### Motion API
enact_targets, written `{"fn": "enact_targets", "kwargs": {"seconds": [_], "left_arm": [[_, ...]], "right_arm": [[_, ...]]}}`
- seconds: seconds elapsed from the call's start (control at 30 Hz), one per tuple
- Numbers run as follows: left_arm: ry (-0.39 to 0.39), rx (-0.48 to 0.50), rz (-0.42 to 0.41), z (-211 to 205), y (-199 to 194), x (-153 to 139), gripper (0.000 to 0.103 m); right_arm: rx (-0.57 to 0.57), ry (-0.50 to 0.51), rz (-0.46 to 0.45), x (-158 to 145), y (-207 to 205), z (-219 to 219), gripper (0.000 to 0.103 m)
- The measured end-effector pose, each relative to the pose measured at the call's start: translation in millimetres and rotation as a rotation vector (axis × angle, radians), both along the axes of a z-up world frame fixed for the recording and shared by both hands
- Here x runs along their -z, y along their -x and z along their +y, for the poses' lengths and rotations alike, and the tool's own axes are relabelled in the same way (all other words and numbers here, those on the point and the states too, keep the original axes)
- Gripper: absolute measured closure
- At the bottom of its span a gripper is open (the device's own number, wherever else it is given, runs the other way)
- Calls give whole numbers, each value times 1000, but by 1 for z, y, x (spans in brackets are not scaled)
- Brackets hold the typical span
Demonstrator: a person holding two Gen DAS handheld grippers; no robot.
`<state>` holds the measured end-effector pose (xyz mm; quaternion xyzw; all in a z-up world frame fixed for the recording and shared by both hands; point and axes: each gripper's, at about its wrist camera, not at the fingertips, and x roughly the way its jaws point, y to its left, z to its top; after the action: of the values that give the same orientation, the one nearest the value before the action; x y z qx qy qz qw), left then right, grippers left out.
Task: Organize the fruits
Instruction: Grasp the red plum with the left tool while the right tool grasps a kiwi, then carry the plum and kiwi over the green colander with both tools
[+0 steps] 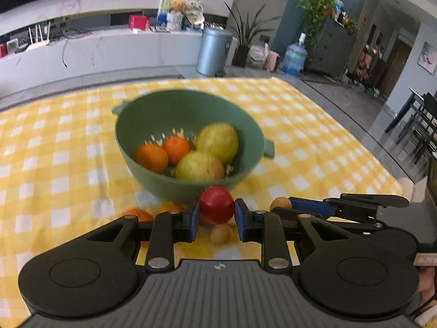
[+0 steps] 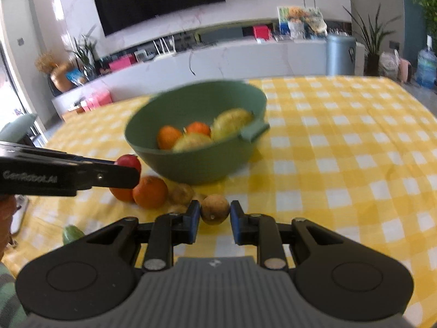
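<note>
Left gripper (image 1: 217, 213) clamps the red fruit (image 1: 217, 205) just shy of the green bowl (image 1: 136, 125), pads on its flanks — a hold fit for carrying it over the rim, I'd judge. The bowl sits mid-tablecloth (image 1: 314, 142), well off every edge, with two oranges (image 1: 151, 157) and two pears (image 1: 218, 142) already inside. Loose oranges (image 2: 150, 191) wait on the cloth by the bowl's near wall. To the right, the right gripper (image 2: 214, 216) pinches a small brown fruit (image 2: 215, 209) low over the cloth, probably next for the bowl.
</note>
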<state>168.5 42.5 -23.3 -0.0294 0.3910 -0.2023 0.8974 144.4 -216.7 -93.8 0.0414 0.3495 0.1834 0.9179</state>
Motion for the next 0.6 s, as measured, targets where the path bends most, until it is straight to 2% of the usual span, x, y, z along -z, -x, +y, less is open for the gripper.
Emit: {"fn": "enact_targets", "kwargs": {"seconds": [0.13,0.27,0.43,0.6], "left_arm": [[0,-17,-32,1,-12,-15,73],[-25,-48,-51,3,-29,-27,73],[-61,-23,-59,2,-47,-26,73],[-120,-43,-37,8,-65,-13,73]], "right_arm": [[-45,-8,-80,-20,-7,5,83],[-67,9,-114,-35,-24,11,83],[-93,22,-102,-42,-58,22,83],[-148,9,-59,-40,-91,33,83]]}}
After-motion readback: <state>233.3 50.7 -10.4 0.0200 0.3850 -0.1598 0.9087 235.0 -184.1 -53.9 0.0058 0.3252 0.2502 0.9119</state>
